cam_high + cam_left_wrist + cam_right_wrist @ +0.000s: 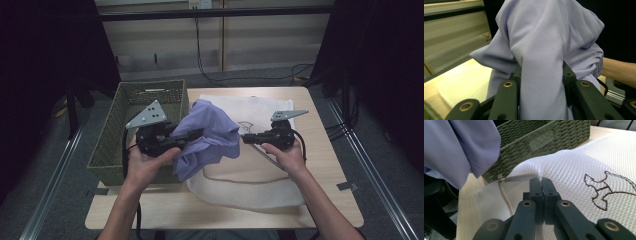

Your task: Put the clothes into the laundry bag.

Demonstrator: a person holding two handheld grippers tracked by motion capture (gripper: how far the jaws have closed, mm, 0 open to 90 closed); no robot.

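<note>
Lilac garment point(212, 135): left claw point(192, 135) clamping it beside mesh bag point(260, 185); right claw point(245, 139) pinching bag's edge shut. Judged: bagging step, next needing bag mouth opening.

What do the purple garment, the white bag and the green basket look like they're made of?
Purple garment: soft matte knit fabric, likely cotton or a blend; it drapes in smooth folds. White bag: mesh, probably synthetic, with an open honeycomb weave, a zipper and brown stitching. Green basket: woven cord or paper rope, judging by its braided strands.
</note>
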